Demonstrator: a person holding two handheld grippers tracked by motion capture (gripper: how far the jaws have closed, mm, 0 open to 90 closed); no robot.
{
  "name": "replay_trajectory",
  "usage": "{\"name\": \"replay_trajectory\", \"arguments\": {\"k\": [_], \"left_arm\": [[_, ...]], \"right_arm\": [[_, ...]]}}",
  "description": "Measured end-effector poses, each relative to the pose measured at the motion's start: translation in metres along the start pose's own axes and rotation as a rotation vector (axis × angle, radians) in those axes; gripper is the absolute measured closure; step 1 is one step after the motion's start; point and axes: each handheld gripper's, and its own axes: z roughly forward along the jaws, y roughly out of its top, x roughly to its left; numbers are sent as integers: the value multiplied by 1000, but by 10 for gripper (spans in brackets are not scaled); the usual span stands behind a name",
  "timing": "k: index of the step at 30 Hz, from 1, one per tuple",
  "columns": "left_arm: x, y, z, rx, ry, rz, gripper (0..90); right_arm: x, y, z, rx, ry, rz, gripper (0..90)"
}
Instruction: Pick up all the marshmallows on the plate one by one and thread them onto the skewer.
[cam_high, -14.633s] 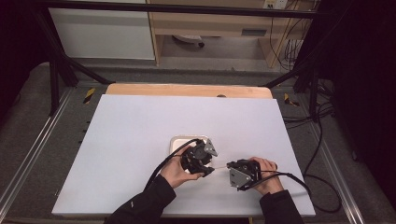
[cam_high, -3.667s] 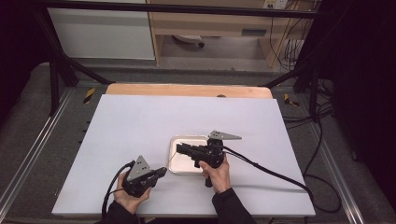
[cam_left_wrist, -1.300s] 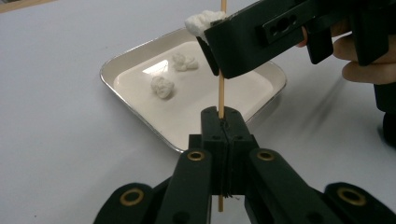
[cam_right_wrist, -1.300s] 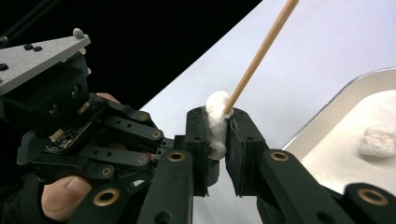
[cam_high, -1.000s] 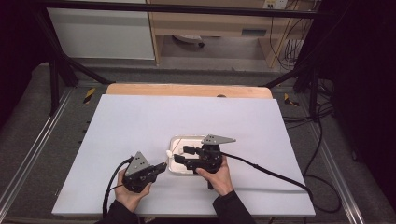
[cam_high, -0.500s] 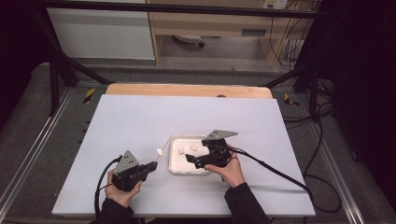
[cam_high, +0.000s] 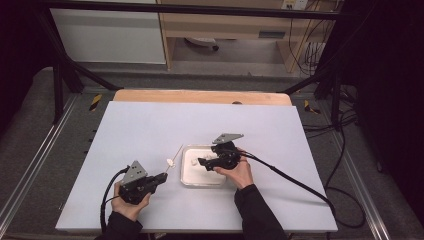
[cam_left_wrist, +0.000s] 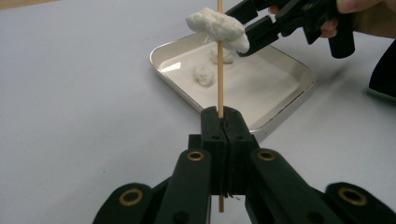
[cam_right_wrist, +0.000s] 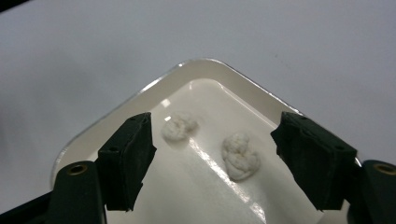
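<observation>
One white tray (cam_high: 186, 178) sits on the table (cam_high: 125, 125). Two white lumps lie loose in the tray: one lump (cam_right_wrist: 179, 127) toward its corner and a second lump (cam_right_wrist: 240, 157) just beside it. A third lump (cam_left_wrist: 218, 28) is threaded on the one wooden skewer (cam_left_wrist: 220, 84). That makes three white lumps in all. Two black grippers are in use, the left gripper (cam_high: 159, 178) and the right gripper (cam_high: 201, 162), each in one hand.
</observation>
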Motion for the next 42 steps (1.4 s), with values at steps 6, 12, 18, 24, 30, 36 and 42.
{"name": "replay_trajectory", "arguments": {"k": [6, 12, 18, 24, 30, 36, 42], "left_arm": [[-1, 0, 2, 2, -6, -1, 888], [-1, -1, 2, 4, -9, 1, 888], [-2, -1, 3, 4, -9, 2, 888], [-2, -1, 3, 3, -9, 1, 888], [-3, -1, 3, 2, -12, 3, 888], [-5, -1, 4, 1, -17, 6, 888], [-8, 0, 5, 1, -23, 13, 888]], "right_arm": [[-7, -4, 12, 21, -43, -13, 429], [-10, -8, 19, 40, -34, -1, 534], [-8, -10, 19, 32, -48, -32, 660], [-8, -12, 18, 25, -44, -15, 730], [-9, -11, 9, -7, -10, 20, 747], [-7, -4, -16, -66, 48, 30, 758], [-1, 0, -38, -117, 88, 26, 764]]}}
